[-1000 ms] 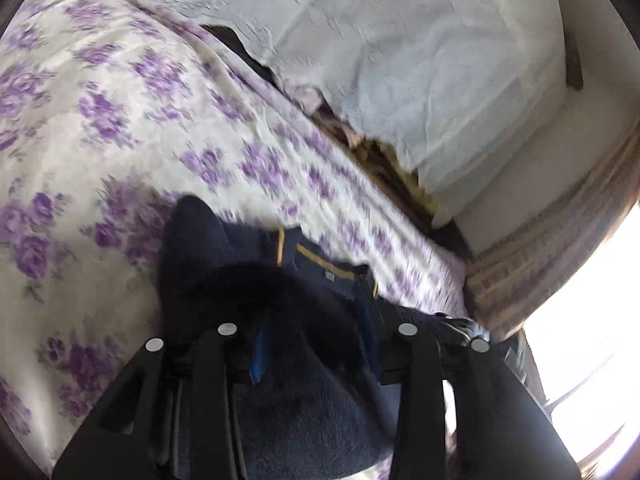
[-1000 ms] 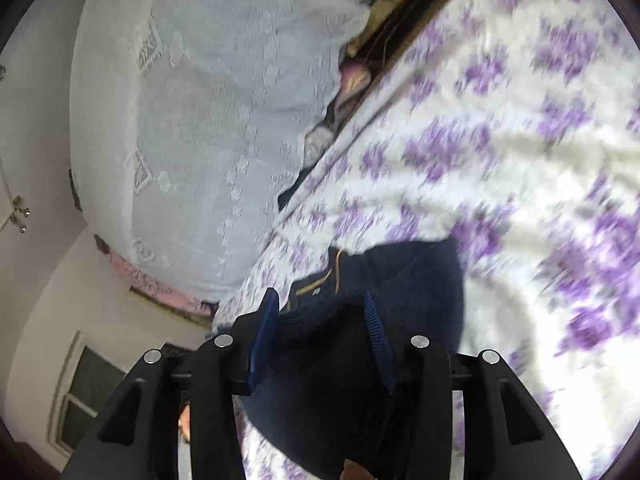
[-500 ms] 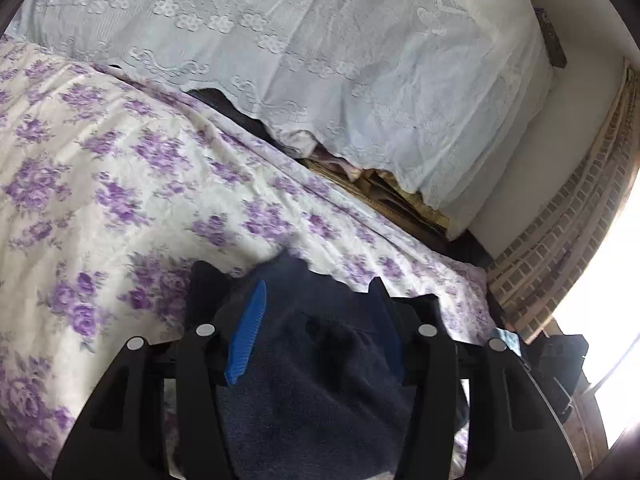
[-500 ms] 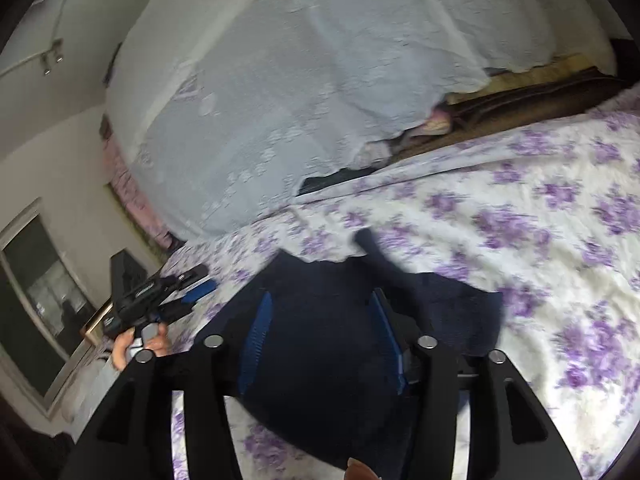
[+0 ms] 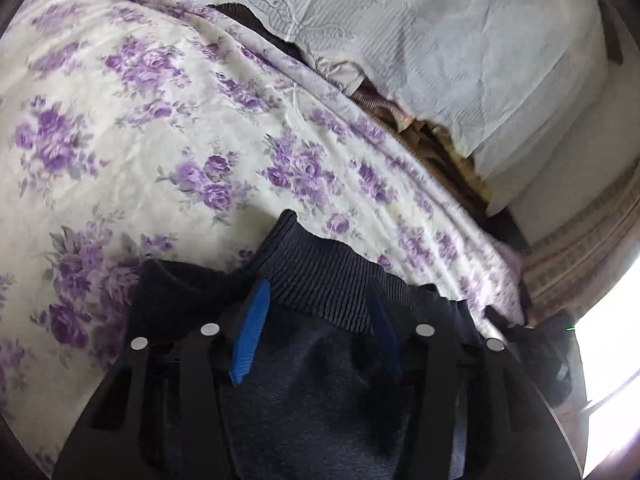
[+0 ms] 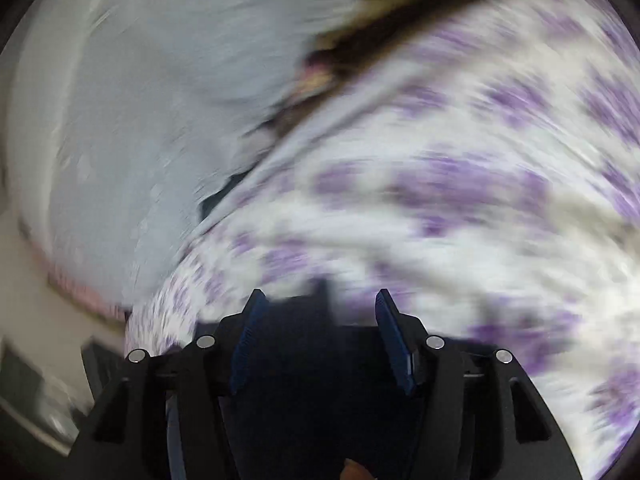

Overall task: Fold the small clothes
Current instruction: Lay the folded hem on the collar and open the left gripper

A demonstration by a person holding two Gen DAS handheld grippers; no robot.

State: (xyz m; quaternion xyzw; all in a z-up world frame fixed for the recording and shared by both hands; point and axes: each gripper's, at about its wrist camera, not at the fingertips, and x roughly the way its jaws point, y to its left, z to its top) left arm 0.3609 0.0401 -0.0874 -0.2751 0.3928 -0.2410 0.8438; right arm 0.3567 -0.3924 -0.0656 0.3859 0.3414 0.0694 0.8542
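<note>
The dark navy knitted garment (image 5: 316, 280) has dropped onto the purple-flowered bed sheet (image 5: 160, 128), lying between released left tongs (image 5: 320, 316), now closing, and released right tongs (image 6: 318, 320).

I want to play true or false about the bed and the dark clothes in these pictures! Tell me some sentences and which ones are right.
1. The bedsheet has purple flowers on it. True.
2. The dark blue garment has a ribbed knitted edge. True.
3. The garment is bright red. False: it is dark navy blue.
4. The left tool has the dark garment between its fingers. True.
5. The right wrist picture is sharp and still. False: it is smeared with blur.
6. A white lace cover lies folded on the floor. False: it drapes over something bulky beyond the bed.
</note>
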